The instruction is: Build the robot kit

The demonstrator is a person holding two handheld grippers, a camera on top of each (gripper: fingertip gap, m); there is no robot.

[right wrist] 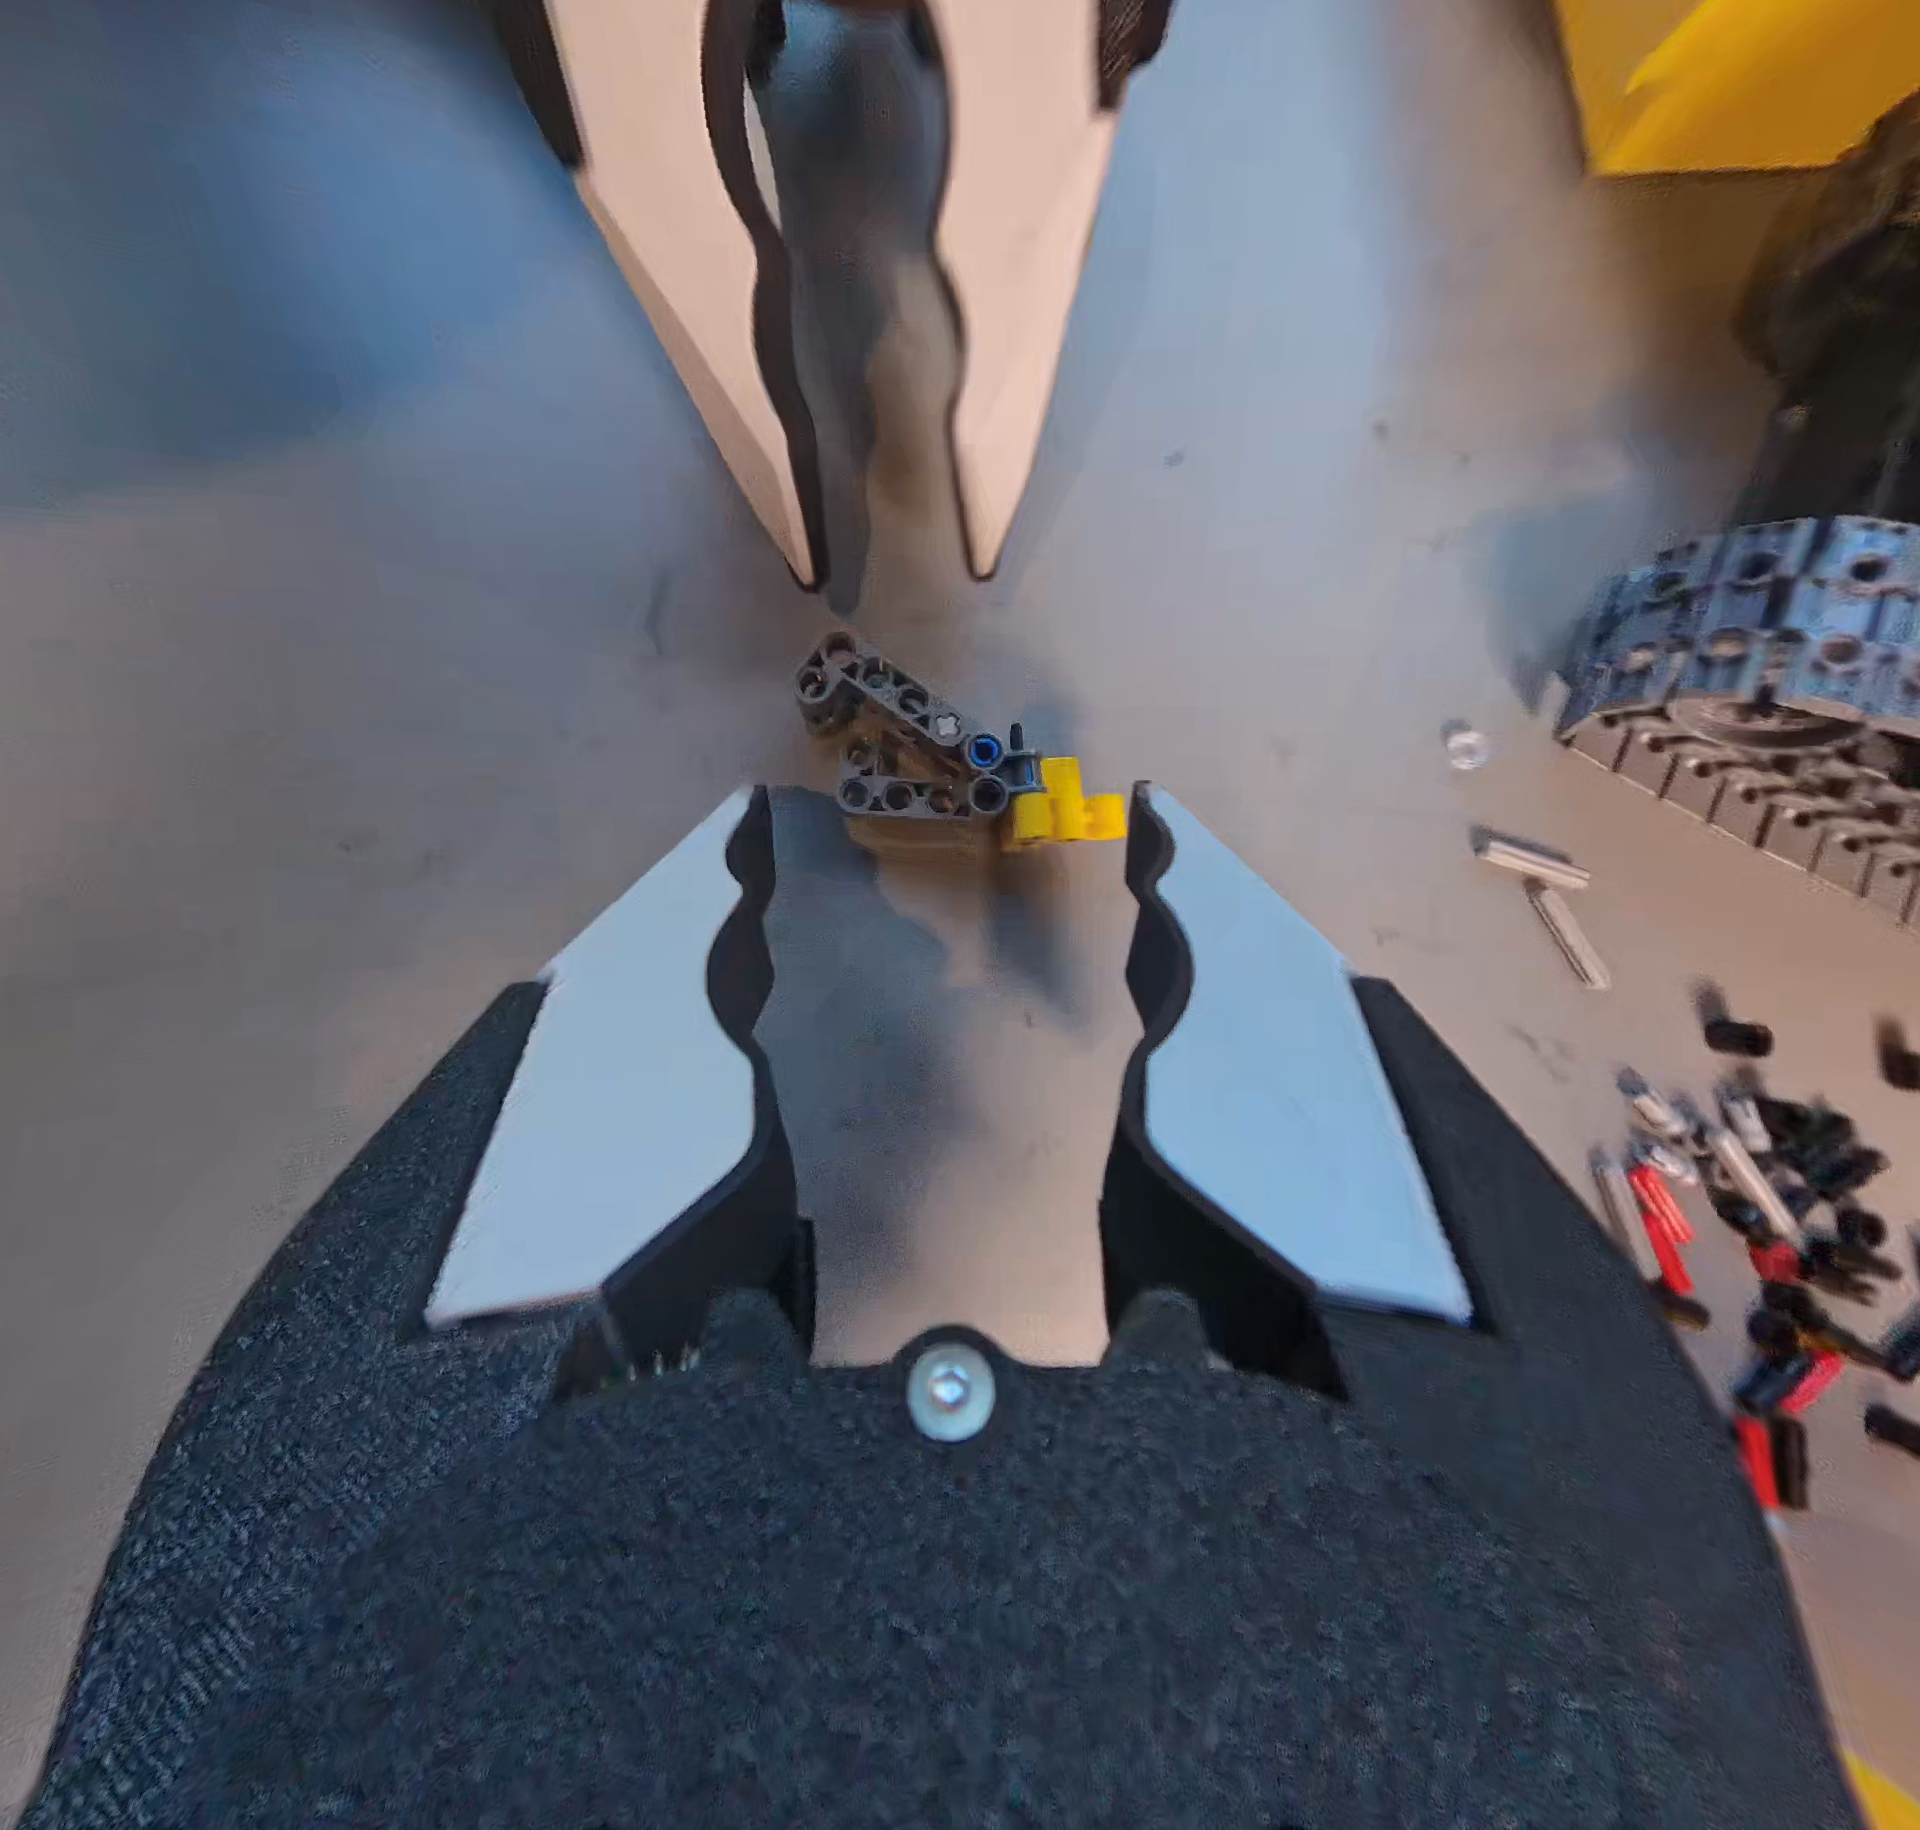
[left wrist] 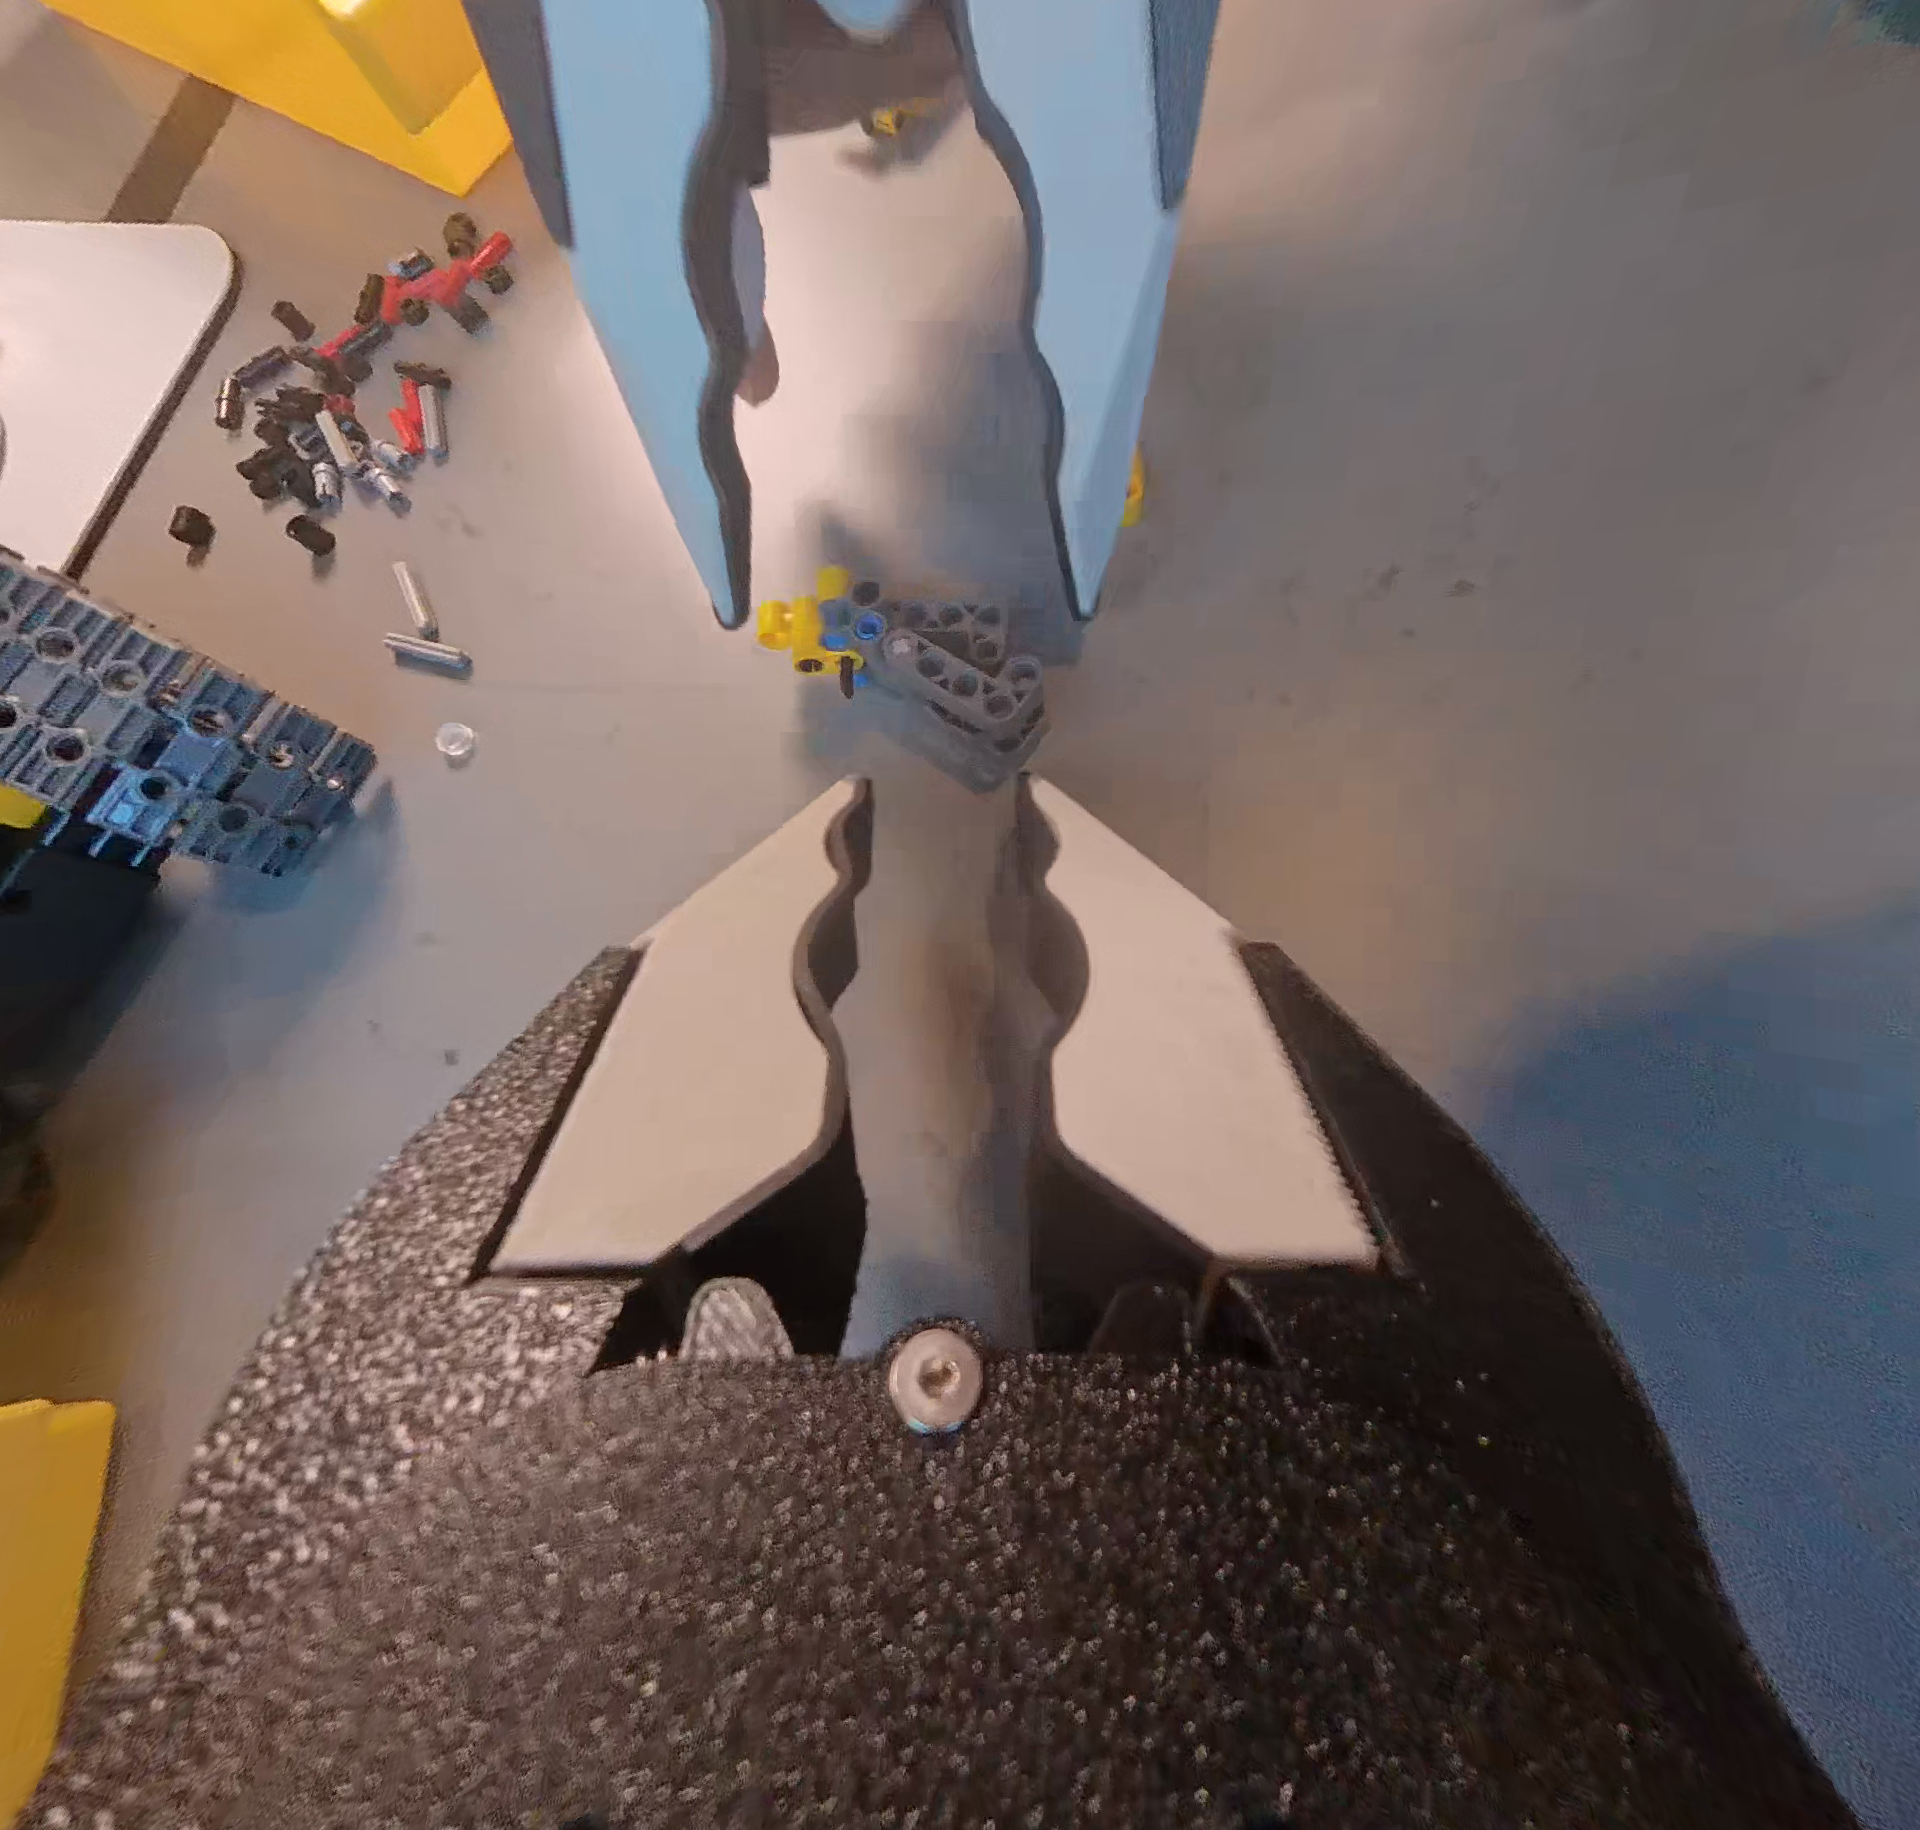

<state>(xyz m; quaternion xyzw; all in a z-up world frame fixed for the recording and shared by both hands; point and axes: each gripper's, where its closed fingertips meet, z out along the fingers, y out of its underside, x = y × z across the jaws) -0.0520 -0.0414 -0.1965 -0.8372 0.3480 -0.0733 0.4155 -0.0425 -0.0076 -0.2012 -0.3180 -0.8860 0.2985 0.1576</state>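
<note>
A small assembly of dark grey holed beams (left wrist: pixel 961 684) with a yellow connector (left wrist: pixel 795 627) and a blue pin lies on the grey table. It also shows in the right wrist view (right wrist: pixel 904 741), with the yellow connector (right wrist: pixel 1060 798) on its right. My left gripper (left wrist: pixel 940 781) is open with a narrow gap. Its tips stop just short of the grey beams, and the right wrist view shows this gripper (right wrist: pixel 896 577) clear of them. My right gripper (right wrist: pixel 945 793) is open wide. The assembly sits at its tips, touching neither pad. In the left wrist view the right gripper (left wrist: pixel 909 611) straddles it.
A heap of small red, black and grey pins (left wrist: pixel 343 409) (right wrist: pixel 1766 1219) lies to one side, with two grey axles (left wrist: pixel 421 627) and a clear round stud (left wrist: pixel 455 739). A grey tracked model (left wrist: pixel 156 731) (right wrist: pixel 1766 637) and a yellow box (left wrist: pixel 312 24) stand beyond. My right fingertips sit around 4 cm from my left ones. The clear round stud (left wrist: pixel 455 739) is about 8 cm from my right fingertips. Look for it in the right wrist view (right wrist: pixel 1466 752) too.
</note>
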